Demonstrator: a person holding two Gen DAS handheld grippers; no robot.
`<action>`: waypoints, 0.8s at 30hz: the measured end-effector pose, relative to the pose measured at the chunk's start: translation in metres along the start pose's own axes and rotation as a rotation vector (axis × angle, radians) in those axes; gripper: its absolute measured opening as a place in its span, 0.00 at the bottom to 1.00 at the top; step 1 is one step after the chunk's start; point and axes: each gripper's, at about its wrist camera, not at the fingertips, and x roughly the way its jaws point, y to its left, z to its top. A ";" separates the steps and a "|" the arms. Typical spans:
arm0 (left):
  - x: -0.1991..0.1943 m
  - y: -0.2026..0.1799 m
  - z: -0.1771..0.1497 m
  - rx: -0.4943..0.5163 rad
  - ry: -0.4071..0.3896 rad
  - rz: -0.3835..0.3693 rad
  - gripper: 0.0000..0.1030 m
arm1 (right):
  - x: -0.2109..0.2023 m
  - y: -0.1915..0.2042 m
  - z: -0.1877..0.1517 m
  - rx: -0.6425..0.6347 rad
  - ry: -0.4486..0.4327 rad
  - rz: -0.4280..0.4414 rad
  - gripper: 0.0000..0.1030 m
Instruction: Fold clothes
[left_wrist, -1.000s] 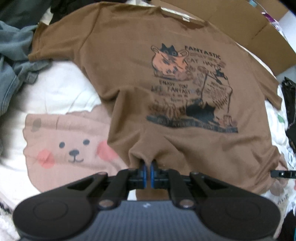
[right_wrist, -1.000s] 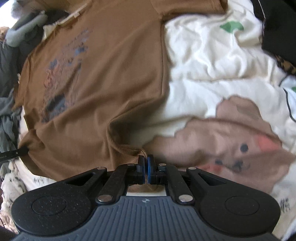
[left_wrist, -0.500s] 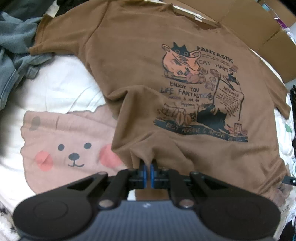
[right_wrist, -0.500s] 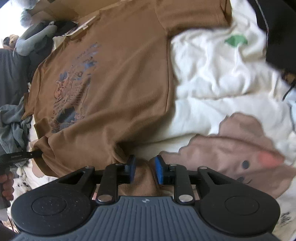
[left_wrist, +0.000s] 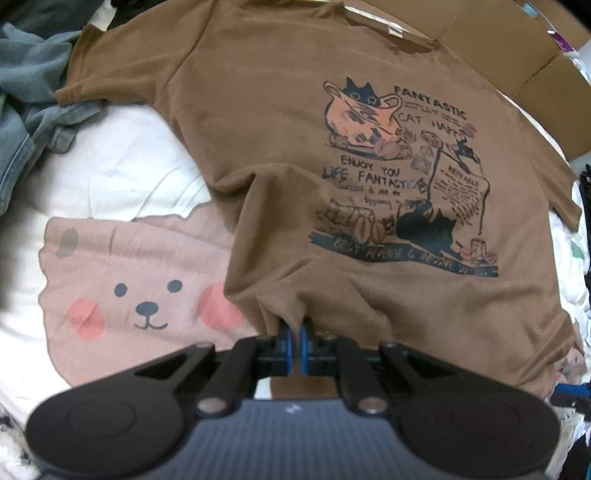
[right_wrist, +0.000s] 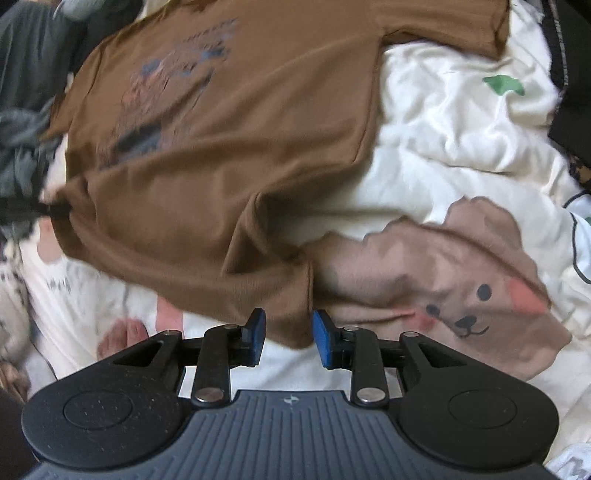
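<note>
Brown T-shirt (left_wrist: 295, 155), cat print facing up, spread flat on a cream bear-print blanket (left_wrist: 122, 184); hem toward the near edge. Left gripper (left_wrist: 294, 345): blue pads pressed together, pinching one hem corner. Right gripper (right_wrist: 288, 338): jaws spread, the other hem corner lying loose between them. Grey-blue garment (left_wrist: 18, 110) heaped beside one sleeve.

A home bedroom — a bear-print duvet (left_wrist: 122, 295), heaped clothes (left_wrist: 22, 110) and cardboard boxes (left_wrist: 517, 48).
</note>
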 end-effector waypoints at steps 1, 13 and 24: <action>0.000 0.000 0.000 -0.002 0.000 0.000 0.05 | 0.002 0.002 -0.003 -0.015 0.004 -0.001 0.31; 0.004 0.007 -0.004 0.014 -0.002 -0.025 0.05 | 0.006 0.000 -0.020 -0.100 -0.049 0.009 0.31; 0.001 0.010 -0.006 -0.007 -0.005 -0.023 0.05 | 0.031 0.000 -0.007 -0.159 -0.034 -0.001 0.31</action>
